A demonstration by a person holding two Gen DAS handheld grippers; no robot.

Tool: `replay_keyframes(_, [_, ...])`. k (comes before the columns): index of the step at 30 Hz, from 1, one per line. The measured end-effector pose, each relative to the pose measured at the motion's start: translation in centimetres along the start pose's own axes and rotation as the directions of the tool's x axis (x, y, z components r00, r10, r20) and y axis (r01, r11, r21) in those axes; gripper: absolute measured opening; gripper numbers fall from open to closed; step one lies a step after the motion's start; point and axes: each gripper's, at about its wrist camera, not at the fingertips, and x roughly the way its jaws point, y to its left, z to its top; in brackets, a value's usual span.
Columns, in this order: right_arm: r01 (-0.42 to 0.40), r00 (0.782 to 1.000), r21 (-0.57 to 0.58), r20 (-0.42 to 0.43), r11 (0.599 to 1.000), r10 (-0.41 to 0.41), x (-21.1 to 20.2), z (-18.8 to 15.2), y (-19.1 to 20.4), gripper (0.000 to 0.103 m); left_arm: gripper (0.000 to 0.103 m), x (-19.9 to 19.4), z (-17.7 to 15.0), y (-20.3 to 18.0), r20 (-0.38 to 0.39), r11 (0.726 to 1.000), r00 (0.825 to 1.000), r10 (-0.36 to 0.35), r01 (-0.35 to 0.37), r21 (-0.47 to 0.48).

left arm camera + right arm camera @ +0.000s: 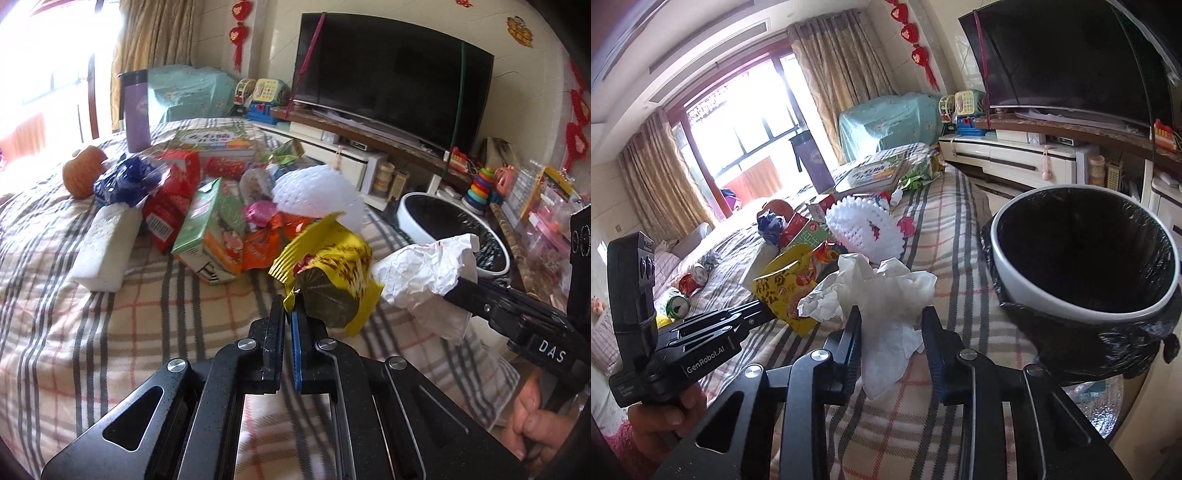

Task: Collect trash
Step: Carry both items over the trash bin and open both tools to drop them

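Note:
My left gripper is shut on a yellow snack wrapper and holds it above the checked bed cover; the wrapper also shows in the right wrist view. My right gripper is shut on a crumpled white tissue, which also shows in the left wrist view. A white trash bin with a black liner stands beside the bed, to the right of both grippers. A pile of wrappers and cartons lies on the bed beyond.
A white foam block, white foam fruit net, purple tumbler, orange yarn ball and book lie on the bed. Crushed cans lie further left. A TV on a stand faces the bed.

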Motion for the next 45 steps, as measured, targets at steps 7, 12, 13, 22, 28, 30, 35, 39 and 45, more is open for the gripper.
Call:
replay_keyframes(7, [0.036, 0.999, 0.029, 0.036, 0.999, -0.037, -1.6, 0.7, -1.8, 0.032, 0.003, -0.1, 0.9, -2.2, 0.003, 0.998, 0.999, -0.045, 0.045, 0.033])
replay_keyframes(12, [0.063, 0.996, 0.049, 0.056, 0.997, -0.066, -2.6, 1.2, -3.1, 0.032, 0.003, 0.1, 1.6, -4.3, 0.005, 0.996, 0.998, -0.068, 0.068, 0.066])
replay_keyframes(13, [0.070, 0.996, 0.053, 0.059, 0.996, -0.073, -2.8, 1.4, -3.4, 0.032, 0.003, 0.2, 1.8, -4.7, 0.004, 0.995, 0.997, -0.073, 0.072, 0.074])
replay_keyframes(22, [0.136, 0.988, 0.090, 0.067, 0.987, -0.142, -4.3, 3.1, -6.6, 0.032, 0.003, 1.6, 4.1, -8.3, -0.015, 0.986, 0.993, -0.114, 0.115, 0.121])
replay_keyframes(28, [0.175, 0.982, 0.117, 0.054, 0.978, -0.182, -4.8, 3.8, -9.0, 0.032, 0.003, 3.1, 5.1, -10.5, -0.043, 0.978, 0.990, -0.132, 0.137, 0.155])
replay_keyframes(30, [0.190, 0.979, 0.123, 0.045, 0.974, -0.196, -4.8, 4.0, -9.7, 0.032, 0.003, 3.7, 5.4, -11.3, -0.051, 0.976, 0.990, -0.133, 0.139, 0.170])
replay_keyframes(35, [0.215, 0.975, 0.132, 0.018, 0.968, -0.219, -4.7, 4.6, -11.4, 0.032, 0.003, 5.2, 6.2, -12.8, -0.083, 0.970, 0.987, -0.140, 0.154, 0.188])
replay_keyframes(39, [0.229, 0.973, 0.133, -0.002, 0.964, -0.231, -4.4, 5.0, -12.3, 0.032, 0.003, 6.1, 6.8, -14.0, -0.101, 0.966, 0.985, -0.143, 0.161, 0.200])
replay_keyframes(45, [0.244, 0.970, 0.141, -0.038, 0.959, -0.241, -3.7, 5.3, -13.7, 0.033, 0.003, 7.3, 7.4, -15.0, -0.126, 0.962, 0.981, -0.149, 0.174, 0.212])
